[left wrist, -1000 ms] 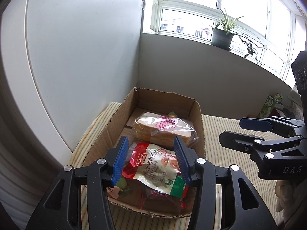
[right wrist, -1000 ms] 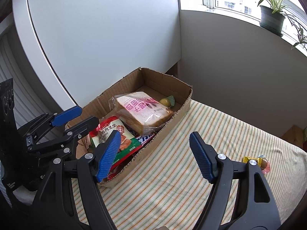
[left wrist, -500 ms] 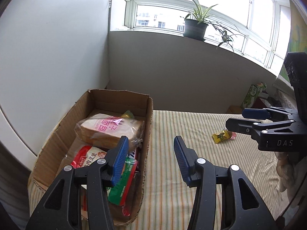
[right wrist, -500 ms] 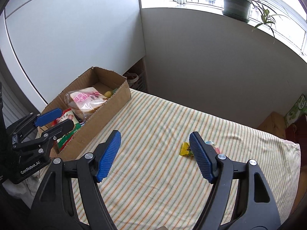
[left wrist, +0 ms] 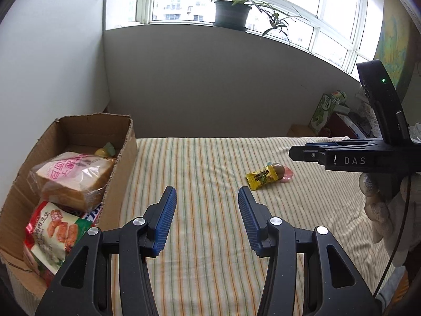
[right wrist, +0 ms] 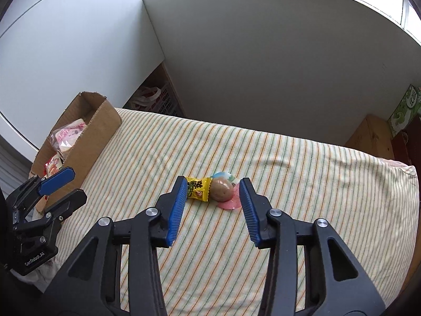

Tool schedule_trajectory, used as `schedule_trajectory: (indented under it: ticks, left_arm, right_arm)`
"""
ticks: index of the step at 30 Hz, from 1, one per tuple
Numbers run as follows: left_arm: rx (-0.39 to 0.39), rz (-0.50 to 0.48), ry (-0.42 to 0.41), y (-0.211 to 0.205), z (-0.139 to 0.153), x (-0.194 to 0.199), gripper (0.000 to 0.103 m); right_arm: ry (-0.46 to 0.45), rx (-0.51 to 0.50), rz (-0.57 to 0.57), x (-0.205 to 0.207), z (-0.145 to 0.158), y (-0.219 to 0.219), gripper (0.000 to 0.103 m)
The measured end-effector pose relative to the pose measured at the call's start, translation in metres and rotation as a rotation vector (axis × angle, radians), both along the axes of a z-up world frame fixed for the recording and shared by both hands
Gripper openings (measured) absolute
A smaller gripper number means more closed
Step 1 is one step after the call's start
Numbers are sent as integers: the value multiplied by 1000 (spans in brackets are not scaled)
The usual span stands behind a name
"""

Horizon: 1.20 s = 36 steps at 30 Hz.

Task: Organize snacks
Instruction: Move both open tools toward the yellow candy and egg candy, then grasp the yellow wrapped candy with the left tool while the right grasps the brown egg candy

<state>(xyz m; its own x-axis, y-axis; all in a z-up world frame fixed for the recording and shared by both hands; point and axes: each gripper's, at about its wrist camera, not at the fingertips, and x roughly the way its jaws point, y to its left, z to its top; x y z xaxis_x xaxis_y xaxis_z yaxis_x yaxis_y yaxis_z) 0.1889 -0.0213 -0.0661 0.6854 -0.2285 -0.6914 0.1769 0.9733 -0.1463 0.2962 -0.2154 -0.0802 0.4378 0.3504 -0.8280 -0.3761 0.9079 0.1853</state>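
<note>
Right gripper (right wrist: 211, 205): my fingers have just been closing and now stand part open around the loose snacks, pads not pressing on anything.
Left gripper (left wrist: 205, 218): my fingers are released, holding nothing, over bare striped cloth (left wrist: 210, 250).
Loose snacks: a yellow candy packet (right wrist: 198, 188), a brown round sweet (right wrist: 222, 189) touching it, and a pink wrapper (right wrist: 231, 204) lie together on the cloth; a pale blue piece behind them is too hidden to identify.
Cardboard box (left wrist: 118, 173): at the left end of the surface, its near corner cut off by the frame.
Box contents: bagged sliced bread (left wrist: 71, 176), a red and green snack bag (left wrist: 50, 239) partly behind my finger, and a small yellow-green item at the back, hard to make out.
Surface: whether the cloth covers a bed or a worktop I cannot tell.
</note>
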Motion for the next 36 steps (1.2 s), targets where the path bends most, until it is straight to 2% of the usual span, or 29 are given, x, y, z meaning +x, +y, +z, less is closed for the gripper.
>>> schedule_trajectory:
  ticks: [4, 8, 15, 17, 20, 23, 25, 28, 29, 32, 36]
  left_arm:
    - [-30, -42, 35, -10, -5, 20, 48]
    - [-63, -132, 78, -25, -11, 41, 48]
    - [85, -270, 90, -74, -28, 52, 48]
    - [108, -278, 79, -82, -30, 59, 48]
    - [99, -275, 102, -85, -35, 75, 48]
    - [141, -208, 81, -82, -38, 86, 48]
    - [165, -148, 100, -76, -44, 97, 48]
    - [217, -140, 105, -77, -52, 109, 48]
    - [248, -144, 111, -79, -55, 112, 48]
    - [264, -213, 133, -83, -58, 111, 44]
    - [254, -262, 144, -89, -58, 93, 44]
  right_arm:
    - [37, 64, -8, 10, -9, -16, 32]
    - [35, 36, 34, 9, -14, -21, 33]
    - [31, 57, 30, 13, -21, -39, 33]
    - [32, 69, 24, 14, -23, -45, 33]
    - [22, 71, 5, 13, -26, -53, 33]
    - [21, 69, 2, 13, -26, -55, 33]
    - [14, 66, 6, 13, -25, -53, 33]
    - [9, 68, 11, 15, -22, -48, 33]
    - [7, 67, 11, 16, -21, -46, 33]
    - [3, 52, 19, 16, -20, -40, 33]
    - [10, 47, 21, 17, -23, -38, 33]
